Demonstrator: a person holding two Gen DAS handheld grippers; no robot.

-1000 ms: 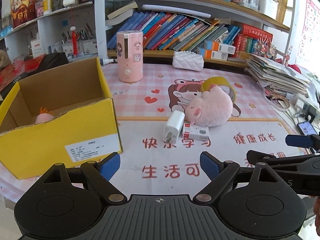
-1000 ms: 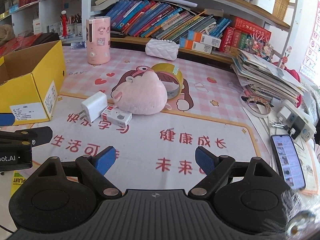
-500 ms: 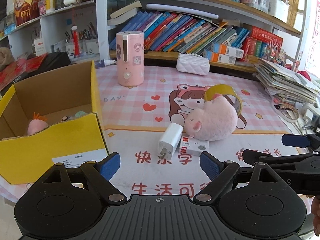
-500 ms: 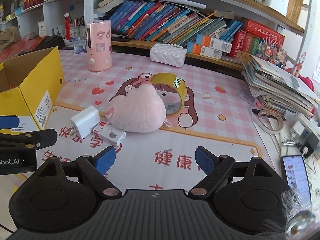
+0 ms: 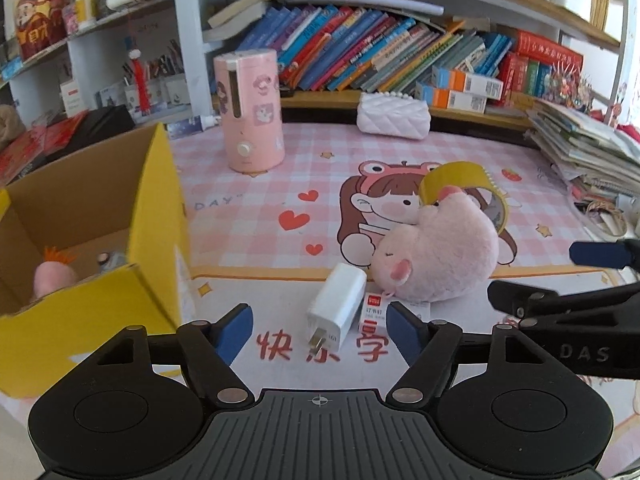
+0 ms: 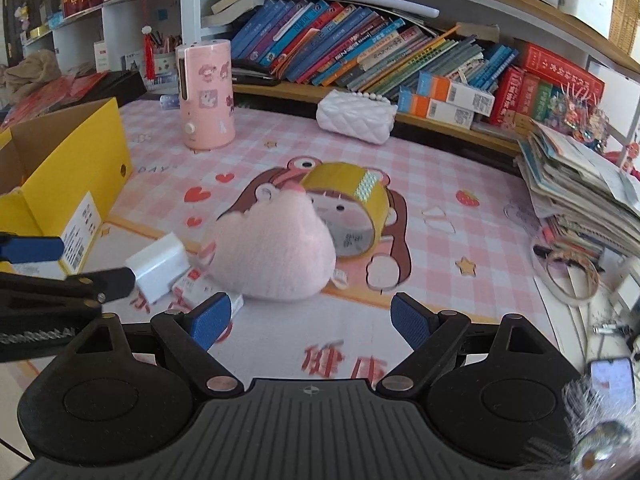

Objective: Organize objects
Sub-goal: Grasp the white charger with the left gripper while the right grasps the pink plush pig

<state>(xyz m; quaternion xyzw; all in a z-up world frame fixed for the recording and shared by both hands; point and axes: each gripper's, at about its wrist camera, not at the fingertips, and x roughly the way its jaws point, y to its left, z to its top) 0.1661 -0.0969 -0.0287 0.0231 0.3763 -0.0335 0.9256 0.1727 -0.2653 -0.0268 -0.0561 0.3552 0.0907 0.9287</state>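
A white charger (image 5: 336, 312) and a small white box with a red logo (image 5: 374, 314) lie on the mat just ahead of my open, empty left gripper (image 5: 319, 332). A pink plush (image 5: 440, 256) lies behind them, leaning on a yellow tape roll (image 5: 464, 184). My right gripper (image 6: 310, 322) is open and empty just in front of the plush (image 6: 272, 256), with the tape roll (image 6: 356, 212) behind it. The charger (image 6: 158, 266) and the box (image 6: 192, 288) lie at its left. An open yellow carton (image 5: 92, 240) at the left holds a pink toy (image 5: 54, 276).
A pink cylinder appliance (image 5: 250, 112) and a white quilted pouch (image 5: 394, 120) stand at the back by the bookshelf. A stack of papers (image 6: 580, 184) and a phone (image 6: 612, 380) lie at the right. The carton (image 6: 68, 184) stands at the left.
Both grippers have moved forward towards the charger, the box and the plush, which now lie much closer. Both stay open.
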